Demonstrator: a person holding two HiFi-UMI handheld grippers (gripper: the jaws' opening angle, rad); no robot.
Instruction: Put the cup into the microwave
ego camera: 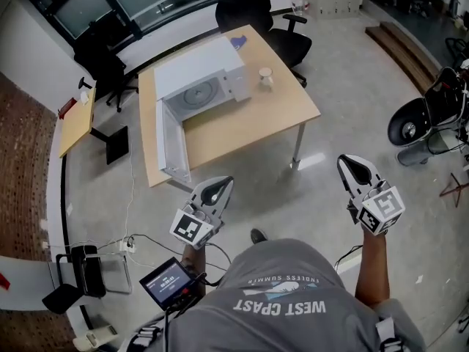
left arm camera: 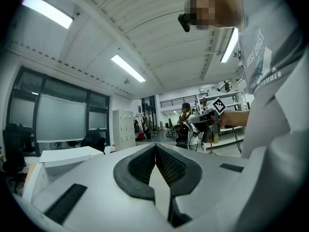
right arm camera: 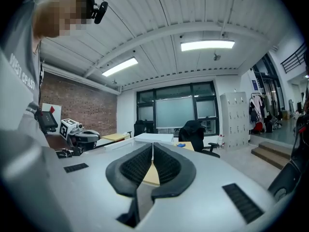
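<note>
A small pale cup (ego camera: 265, 77) stands on the wooden table (ego camera: 286, 112), just right of the white microwave (ego camera: 198, 79). The microwave's door (ego camera: 167, 139) hangs open toward the table's front-left edge. Both grippers are held level in front of the person, well short of the table. My left gripper (ego camera: 225, 181) is shut with nothing in it, its pads meeting in the left gripper view (left arm camera: 155, 146). My right gripper (ego camera: 344, 160) is likewise shut and empty (right arm camera: 152, 145). The microwave (right arm camera: 153, 138) shows far ahead in the right gripper view; the cup is hidden there.
A black office chair (ego camera: 256, 6) stands behind the table, another (ego camera: 99, 61) at its left beside a small side table (ego camera: 77, 119). A blue item (ego camera: 238, 42) lies on the table's far edge. Wooden steps (ego camera: 407, 50) and wheeled equipment (ego camera: 425, 119) stand right. Cables (ego camera: 135, 242) cross the floor at left.
</note>
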